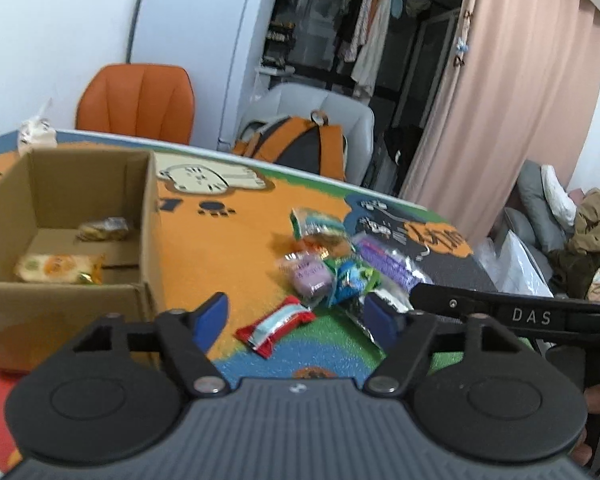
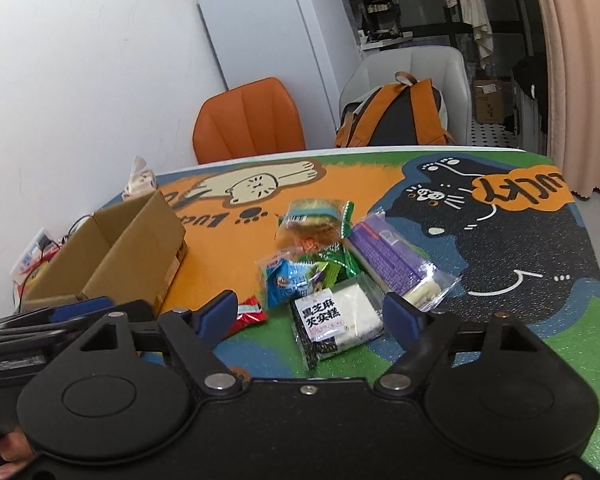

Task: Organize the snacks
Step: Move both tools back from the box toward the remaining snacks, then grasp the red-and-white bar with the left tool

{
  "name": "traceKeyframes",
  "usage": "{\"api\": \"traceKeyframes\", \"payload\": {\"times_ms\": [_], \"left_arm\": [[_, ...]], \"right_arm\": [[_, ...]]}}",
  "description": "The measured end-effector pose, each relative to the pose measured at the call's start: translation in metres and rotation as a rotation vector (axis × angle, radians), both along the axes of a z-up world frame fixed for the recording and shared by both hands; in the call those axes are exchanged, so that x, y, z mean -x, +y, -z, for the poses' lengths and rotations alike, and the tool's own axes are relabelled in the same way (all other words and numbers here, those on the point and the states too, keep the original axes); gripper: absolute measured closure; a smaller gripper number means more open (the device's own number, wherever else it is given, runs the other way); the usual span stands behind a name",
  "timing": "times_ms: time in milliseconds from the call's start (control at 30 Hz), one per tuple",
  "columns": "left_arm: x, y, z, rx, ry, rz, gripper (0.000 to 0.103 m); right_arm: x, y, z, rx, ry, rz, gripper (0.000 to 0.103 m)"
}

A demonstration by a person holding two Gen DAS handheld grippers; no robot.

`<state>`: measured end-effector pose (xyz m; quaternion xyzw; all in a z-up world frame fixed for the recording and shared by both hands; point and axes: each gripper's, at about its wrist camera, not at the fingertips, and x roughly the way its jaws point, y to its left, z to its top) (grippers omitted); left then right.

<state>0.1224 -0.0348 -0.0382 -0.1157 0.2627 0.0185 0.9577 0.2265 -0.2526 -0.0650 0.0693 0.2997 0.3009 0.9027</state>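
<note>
1. Nearest the lens in the right wrist view: the right gripper [image 2: 310, 314], jaws spread wide and holding nothing, hovering low over a white-and-black sesame cake packet [image 2: 338, 320] that lies between the two blue pads.
2. Left gripper [image 1: 296, 314], likewise released and holding nothing. A red-and-white wrapper [image 1: 276, 326] lies on the tabletop [image 1: 236, 240] just ahead of its jaws, slightly toward 11 o'clock of centre.
3. Loose snack pile [image 2: 332, 252] sits mid-tabletop, at 12 o'clock from the right gripper: blue packet [image 2: 286, 282], green foil wrapper [image 2: 334, 266], long purple packet [image 2: 388, 260], a clear-wrapped pastry with teal band [image 2: 314, 222] farthest back. Packets overlap and touch one another.
4. Cardboard box [image 1: 148, 216] stands at 10 o'clock from the left gripper, well apart from the pile. Two snacks are already inside: an orange-and-white packet [image 1: 58, 268] near the front wall, a brownish wrapped item [image 1: 104, 228] toward the back.
5. Judged step: picking from the pile for transfer to the box; task looks early, with most snacks left outside.
6. Next move, as judged: the right gripper would lower and close across the sesame cake packet's short width, then carry it toward 10 o'clock to the box. The film wrap looks slippery, and the blue packet lies close by, so a clean, centred pinch matters.
</note>
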Motion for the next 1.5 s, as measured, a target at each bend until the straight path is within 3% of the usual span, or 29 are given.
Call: {"api": "traceKeyframes", "payload": {"times_ms": [367,567,800,867,933,1033,1067,1133,1233,1300,1500], "left_arm": [[-0.036,0.002,0.031,-0.001,0.049,-0.025,0.05],[-0.053,0.003,0.04,-0.022,0.056,-0.047,0.05],[-0.067,0.001,0.051,-0.041,0.095,-0.046,0.051],[-0.068,0.001,0.056,-0.035,0.115,-0.044,0.065],[-0.066,0.001,0.059,-0.042,0.121,-0.052,0.072],[-0.062,-0.002,0.061,-0.084,0.116,-0.032,0.075],[-0.062,-0.001,0.061,-0.081,0.116,-0.033,0.082],[-0.061,0.002,0.06,-0.065,0.117,-0.036,0.085],[-0.057,0.005,0.058,-0.045,0.12,-0.035,0.085],[-0.055,0.006,0.057,-0.04,0.124,-0.033,0.085],[-0.05,0.008,0.053,-0.026,0.126,-0.028,0.085]], "right_arm": [[-0.025,0.009,0.02,0.017,0.021,-0.012,0.027],[-0.034,0.02,0.028,0.029,0.032,-0.036,0.029],[-0.035,0.027,0.032,0.081,0.027,-0.039,0.041],[-0.033,0.028,0.031,0.086,0.033,-0.046,0.043],[-0.031,0.028,0.03,0.09,0.036,-0.053,0.046],[-0.027,0.028,0.029,0.094,0.041,-0.061,0.05],[-0.027,0.027,0.028,0.093,0.044,-0.061,0.05],[-0.026,0.026,0.027,0.087,0.046,-0.057,0.05],[-0.027,0.025,0.024,0.091,0.029,-0.026,0.038],[-0.029,0.026,0.024,0.095,0.02,-0.013,0.022],[-0.035,0.035,0.029,0.125,0.018,-0.019,0.02]]}}
